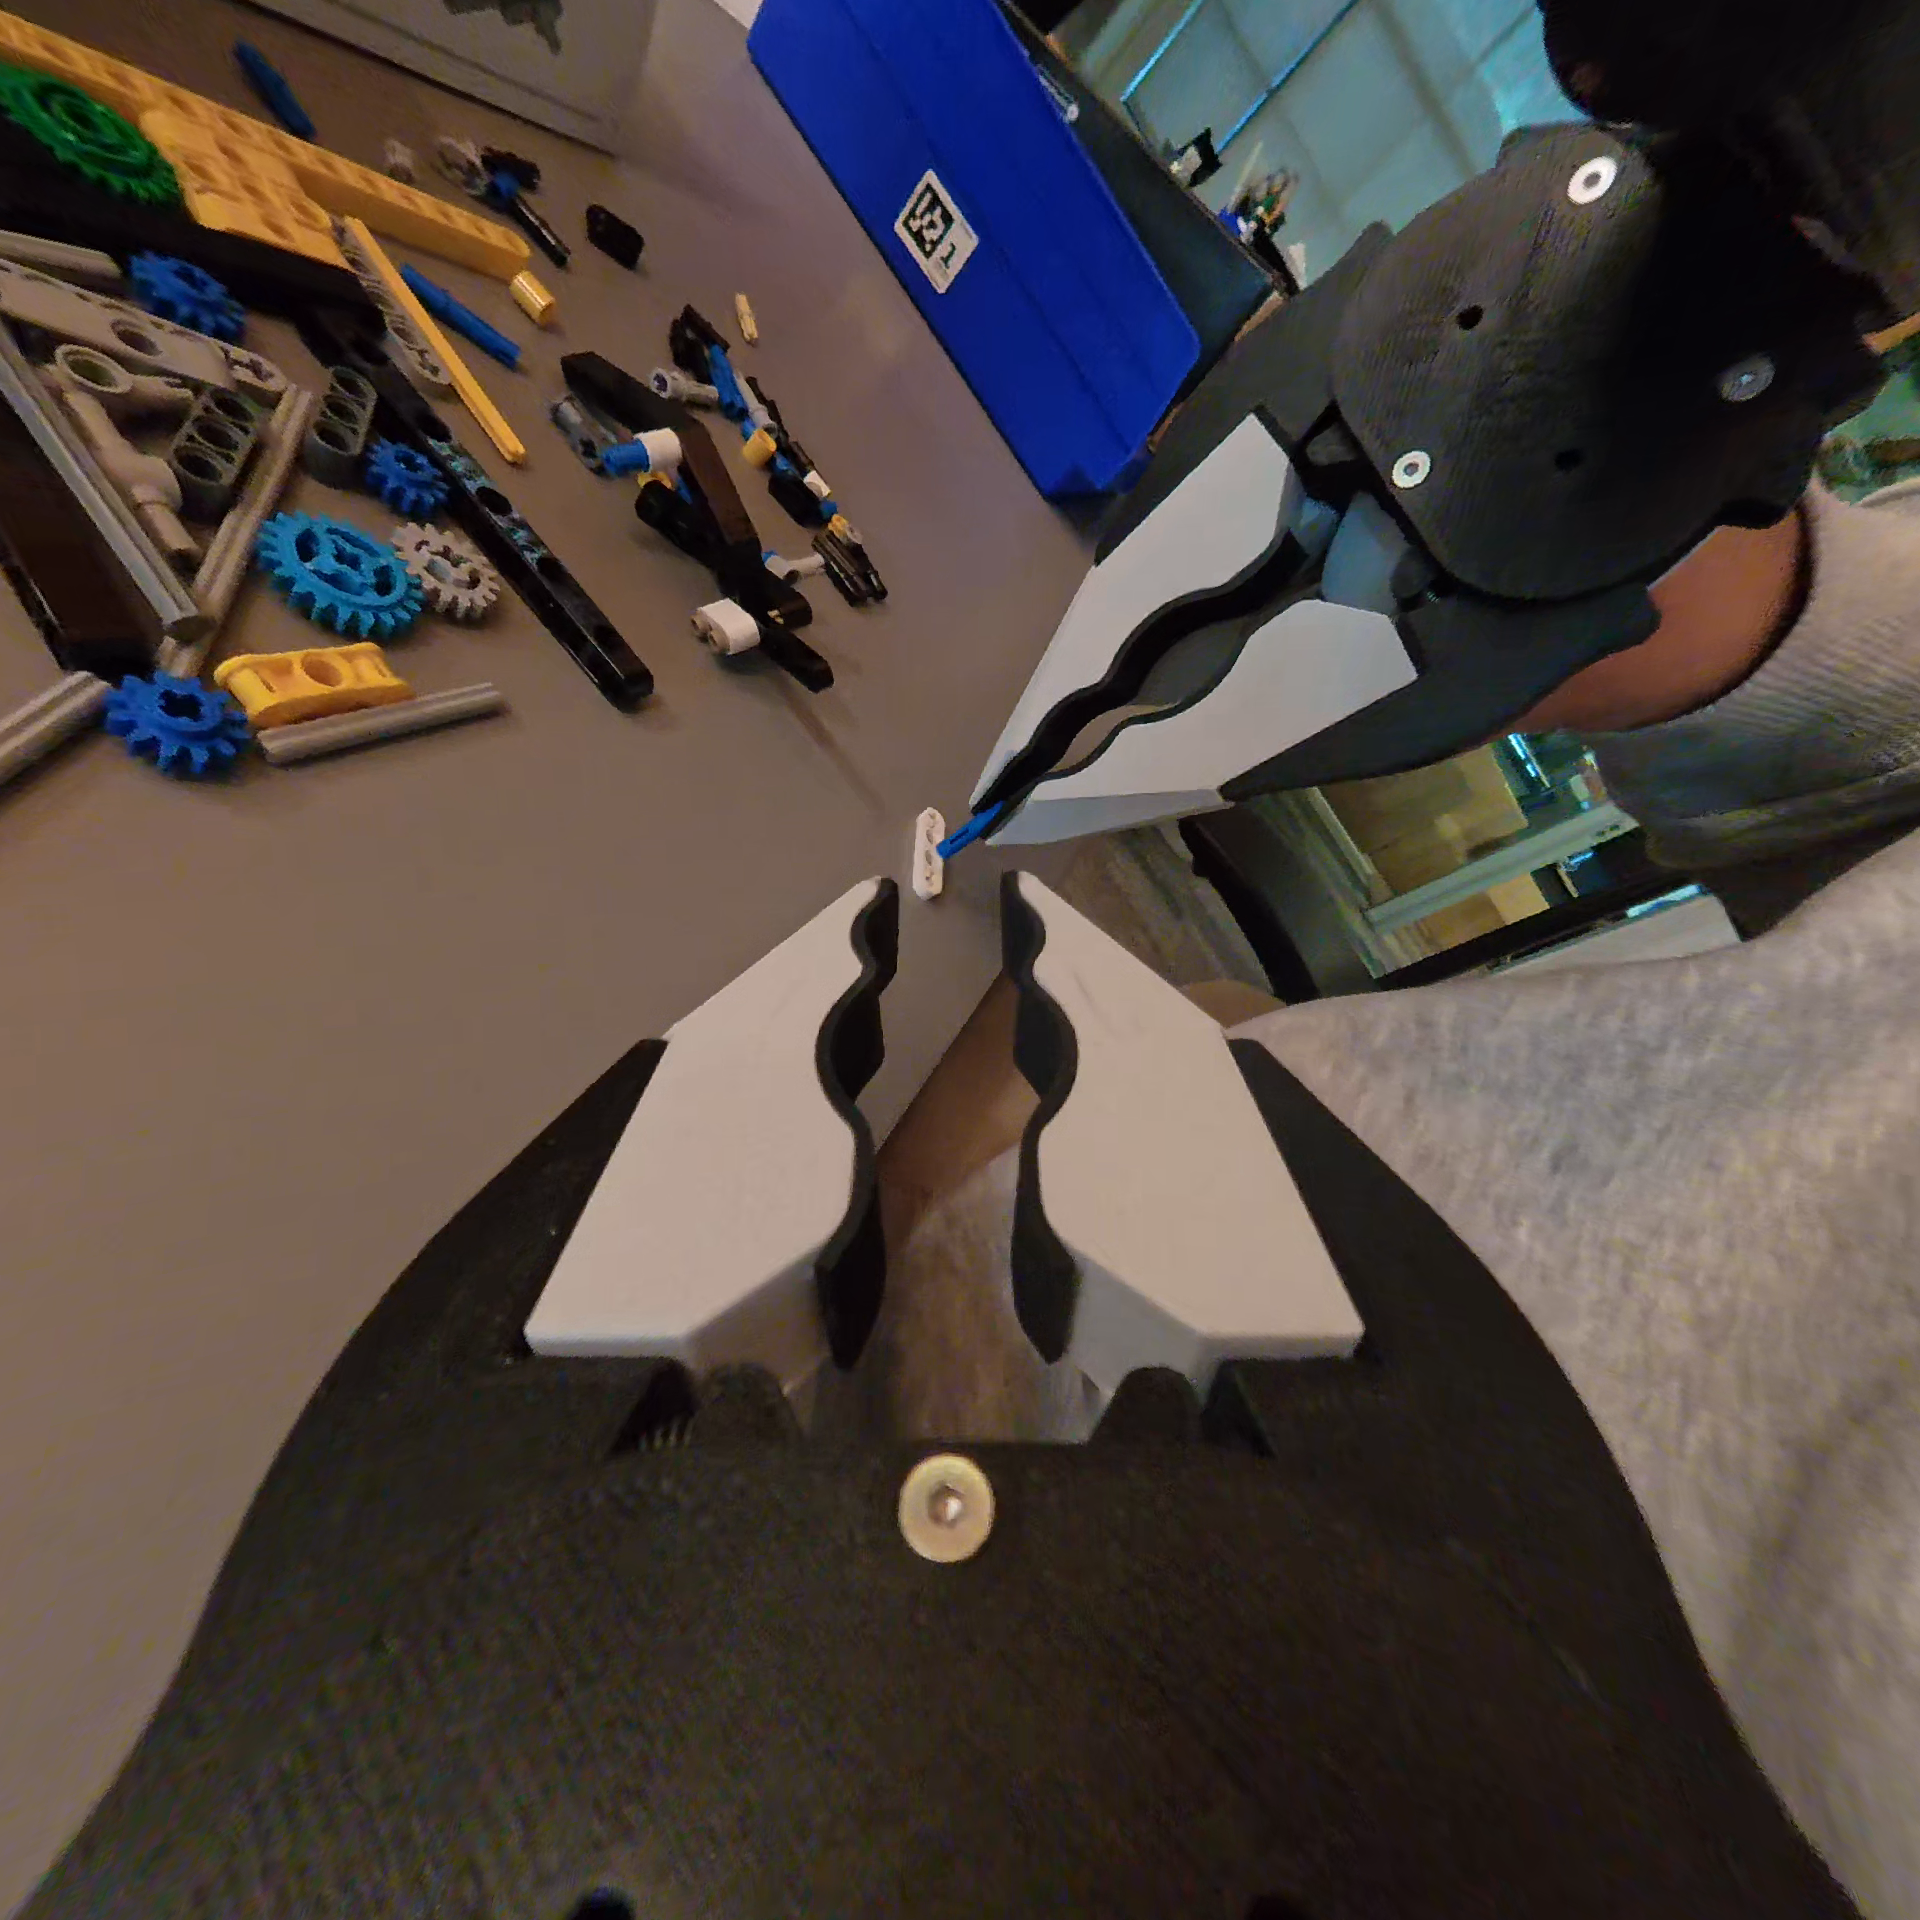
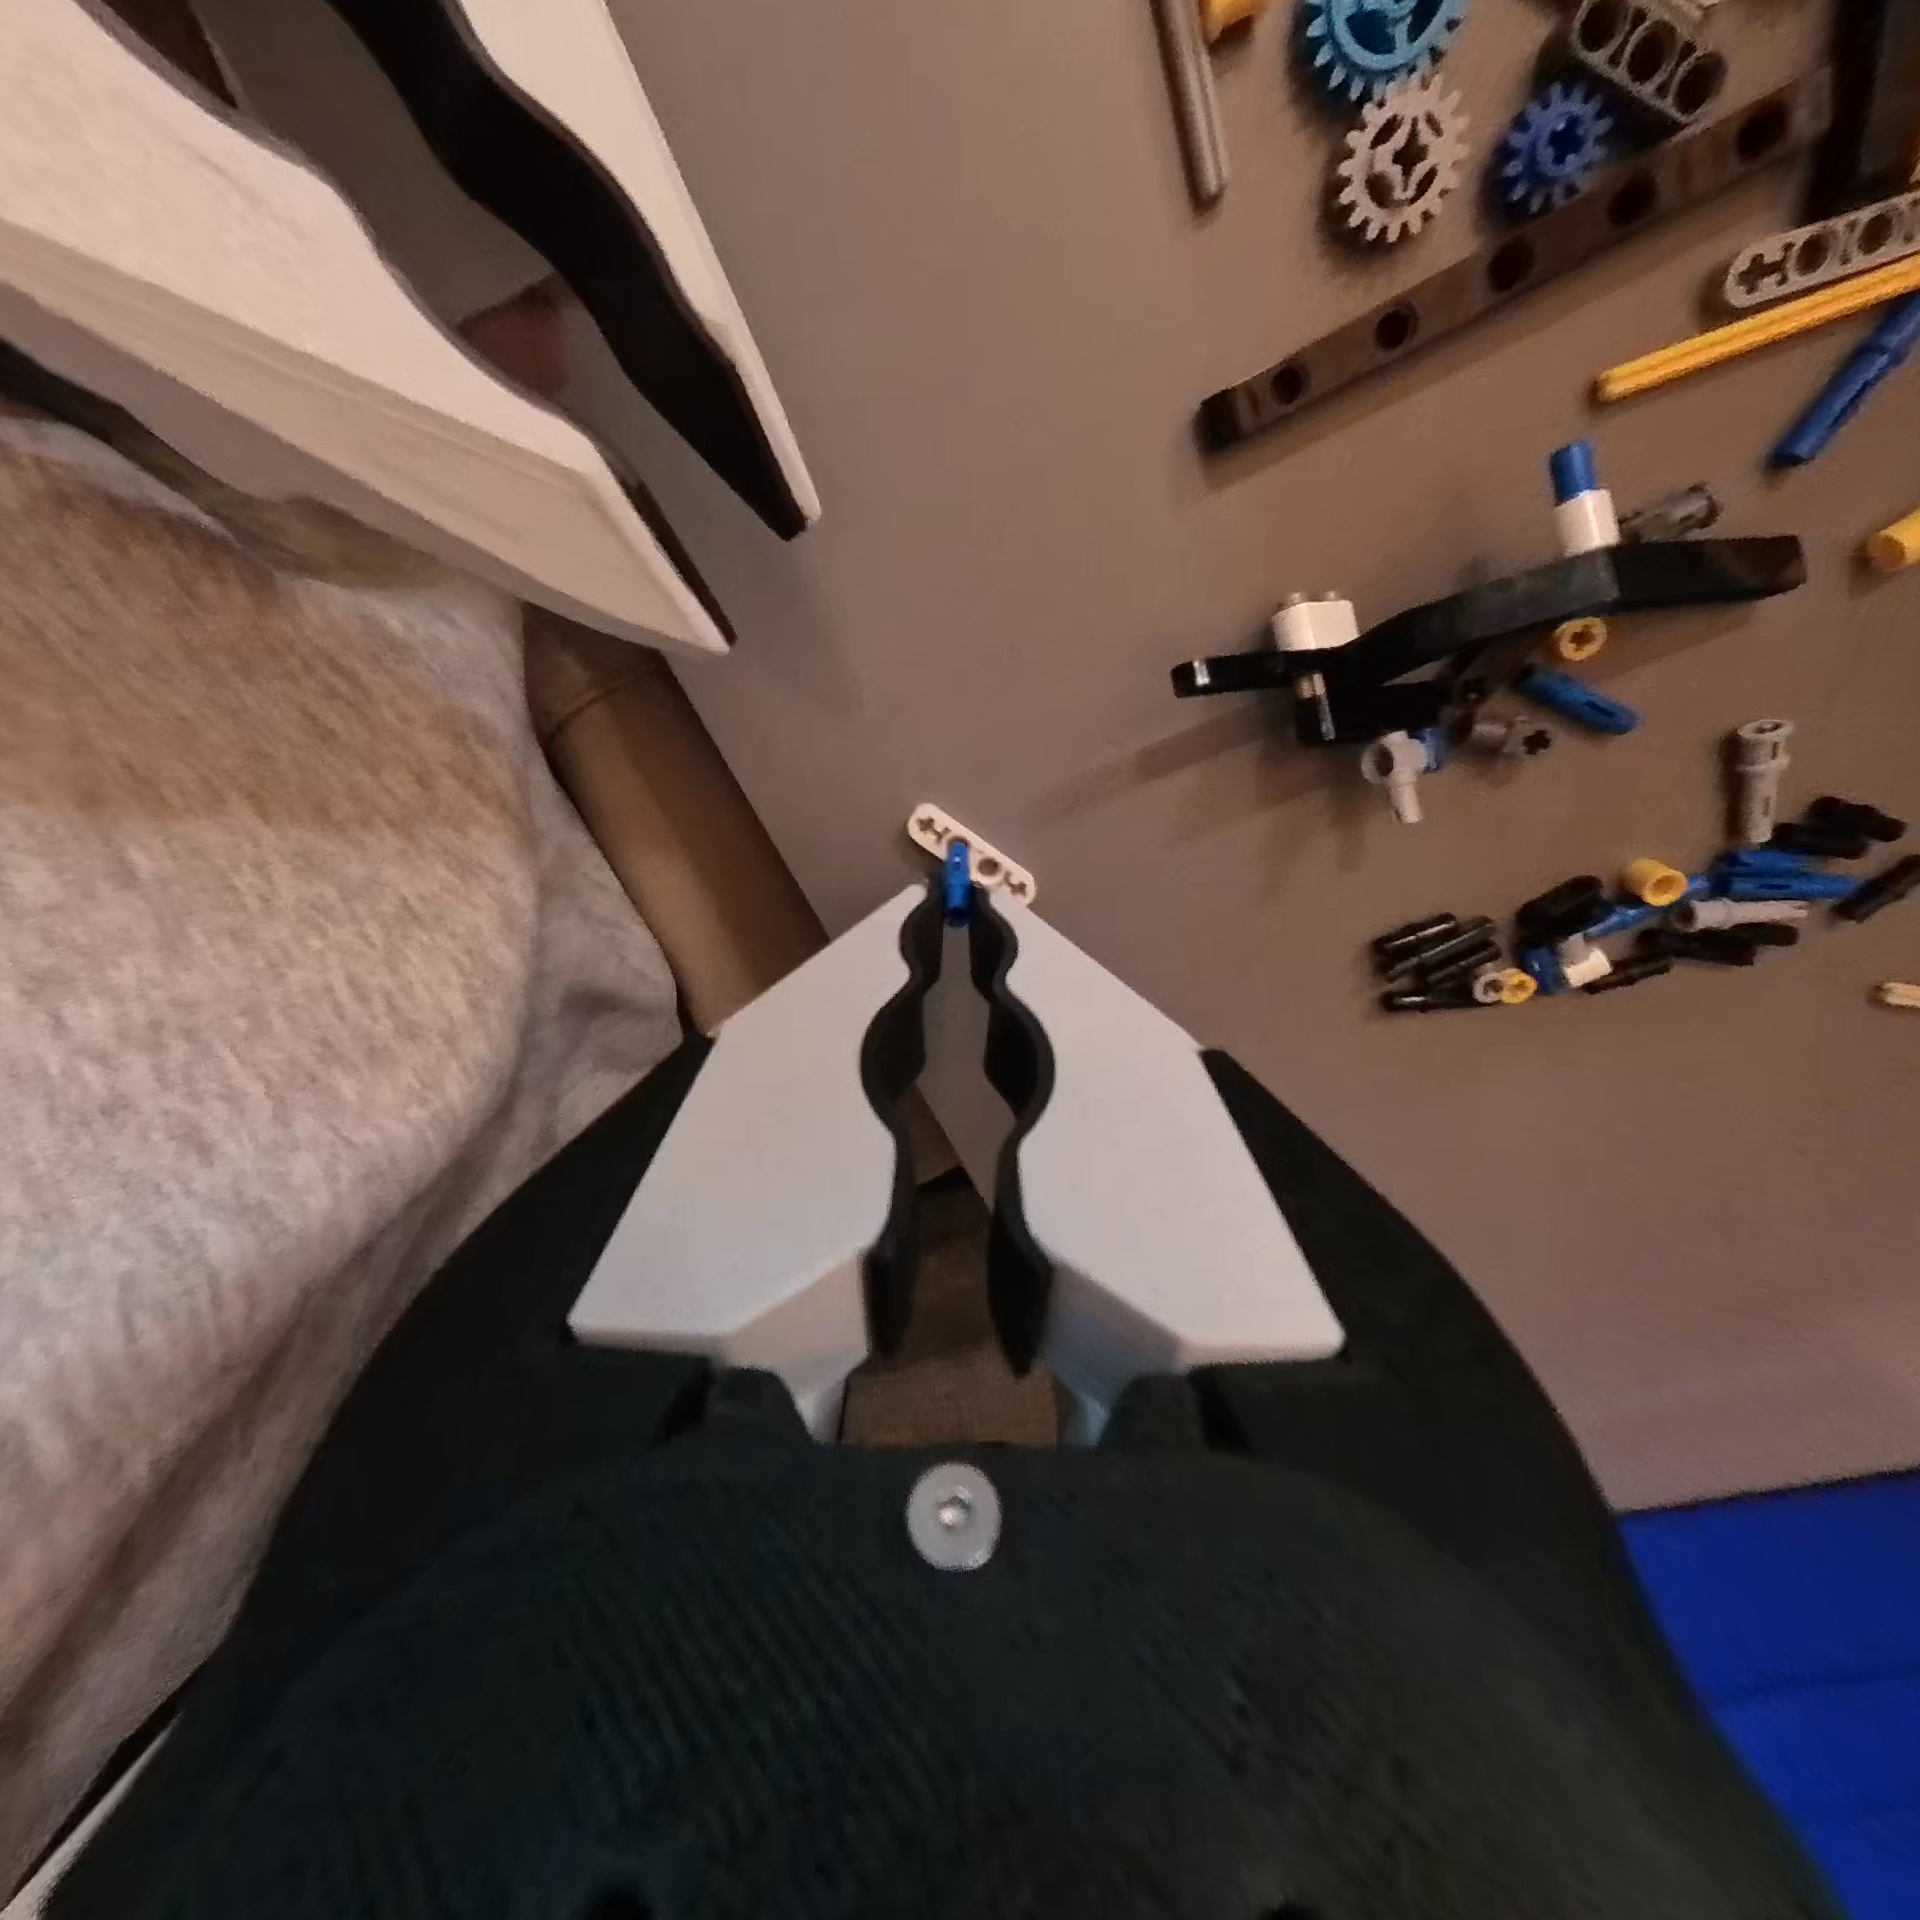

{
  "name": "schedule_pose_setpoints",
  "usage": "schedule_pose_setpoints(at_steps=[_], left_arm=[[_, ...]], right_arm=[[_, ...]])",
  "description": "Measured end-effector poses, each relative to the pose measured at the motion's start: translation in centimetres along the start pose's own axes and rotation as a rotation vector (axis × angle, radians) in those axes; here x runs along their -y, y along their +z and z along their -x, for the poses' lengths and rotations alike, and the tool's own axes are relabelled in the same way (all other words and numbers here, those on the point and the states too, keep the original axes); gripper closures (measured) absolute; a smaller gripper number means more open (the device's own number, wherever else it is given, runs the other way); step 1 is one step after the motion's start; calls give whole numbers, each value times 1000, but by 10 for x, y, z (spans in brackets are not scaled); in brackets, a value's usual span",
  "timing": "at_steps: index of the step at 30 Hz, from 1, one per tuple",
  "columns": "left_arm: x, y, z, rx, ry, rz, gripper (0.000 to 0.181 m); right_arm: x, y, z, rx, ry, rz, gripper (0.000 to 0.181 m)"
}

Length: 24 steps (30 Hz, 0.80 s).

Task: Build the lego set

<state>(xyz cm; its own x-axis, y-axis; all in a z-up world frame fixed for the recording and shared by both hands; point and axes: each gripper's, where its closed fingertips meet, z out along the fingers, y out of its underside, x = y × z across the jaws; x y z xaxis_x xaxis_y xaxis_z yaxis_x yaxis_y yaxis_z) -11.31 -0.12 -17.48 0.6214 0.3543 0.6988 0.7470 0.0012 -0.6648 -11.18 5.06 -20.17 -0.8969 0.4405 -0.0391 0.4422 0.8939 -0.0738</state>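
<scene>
The right gripper (image 2: 957,906) squeezes a little blue pin (image 2: 955,878), its tip at a hole of the small white beam (image 2: 971,849). The left gripper (image 1: 948,890), just beside the white beam, hangs open, holding nothing. Beyond that beam, nearly all parts, like the blue gear (image 1: 335,575), lie loose, so most building is left, I think.

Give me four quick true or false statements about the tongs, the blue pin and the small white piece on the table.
1. The right tongs grip a blue pin. True.
2. The left tongs are clamped on the white beam. False: they are open, holding nothing.
3. The pin's tip meets the white beam. True.
4. The white beam lies among the gears. False: it sits apart on bare grey table.
</scene>
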Motion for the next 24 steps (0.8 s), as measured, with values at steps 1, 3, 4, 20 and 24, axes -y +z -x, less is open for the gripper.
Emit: schedule_pose_setpoints(at_steps=[1,3,4,20,24], left_arm=[[-1,0,0,-2,-1,4,163],[0,1,0,-4,-1,5,164],[0,0,0,-4,-1,4,164],[-2,1,2,2,1,17,167],[-2,1,3,2,0,19,168]], right_arm=[[-1,1,-1,-2,1,15,178],[-1,3,0,7,3,27,178],[-1,3,0,6,3,31,178],[0,5,-1,22,6,86,178],[1,5,-1,29,30,89,178]])
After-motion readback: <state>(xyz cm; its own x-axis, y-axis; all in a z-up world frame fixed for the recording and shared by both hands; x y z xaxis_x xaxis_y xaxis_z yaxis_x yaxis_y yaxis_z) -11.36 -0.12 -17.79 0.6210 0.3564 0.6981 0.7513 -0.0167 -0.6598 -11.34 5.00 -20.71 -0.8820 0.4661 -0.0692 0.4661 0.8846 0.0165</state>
